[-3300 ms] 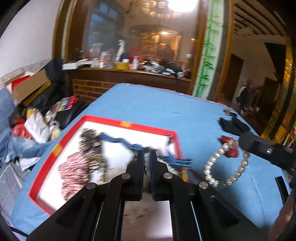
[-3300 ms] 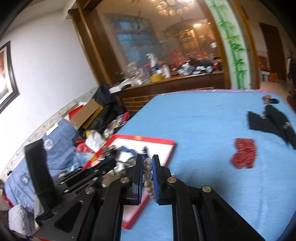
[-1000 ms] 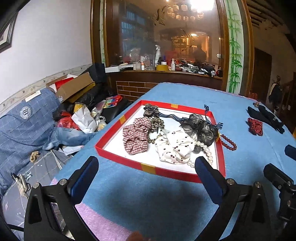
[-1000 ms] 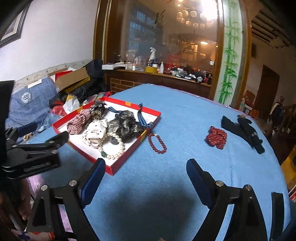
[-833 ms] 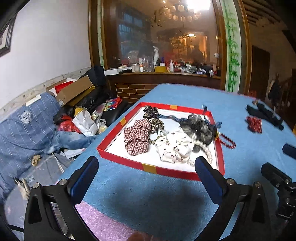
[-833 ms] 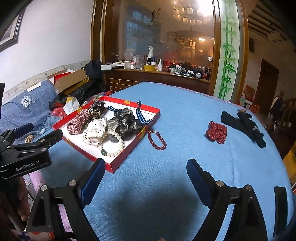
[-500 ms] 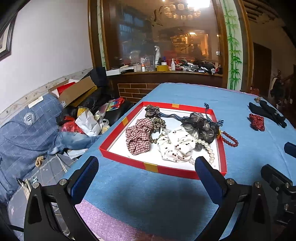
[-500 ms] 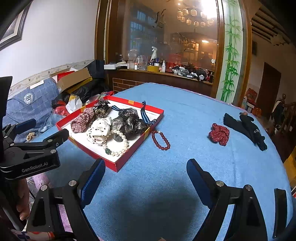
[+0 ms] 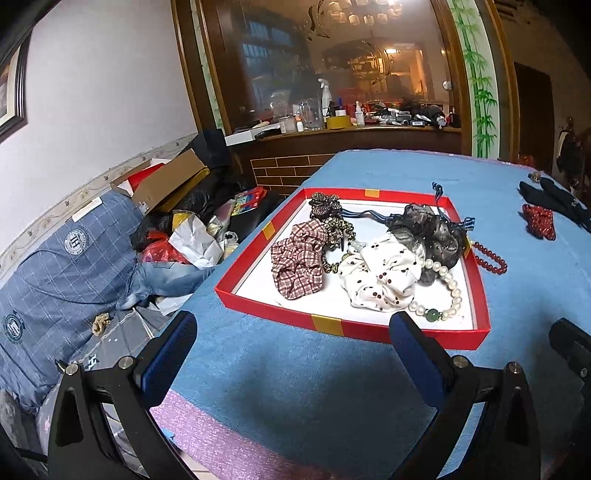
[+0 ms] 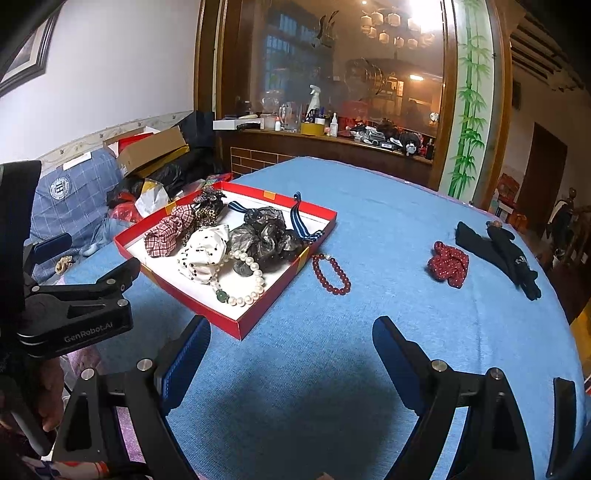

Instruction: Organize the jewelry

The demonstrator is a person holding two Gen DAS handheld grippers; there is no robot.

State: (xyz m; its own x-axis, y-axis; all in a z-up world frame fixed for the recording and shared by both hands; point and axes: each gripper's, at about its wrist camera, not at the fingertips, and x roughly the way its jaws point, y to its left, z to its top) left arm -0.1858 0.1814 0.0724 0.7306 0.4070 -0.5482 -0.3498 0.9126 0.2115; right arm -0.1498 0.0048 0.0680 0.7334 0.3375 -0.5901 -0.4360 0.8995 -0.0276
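We see a white wall [image 9: 110, 92], a wood-framed glass partition [image 9: 332, 74] reflecting chandelier lights [image 10: 395, 26], and a cluttered blue sofa [image 9: 55, 266].

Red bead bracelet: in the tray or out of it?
Out. The red bead bracelet lies on the blue tablecloth just beside the tray wall, near the corner, outside the rim.
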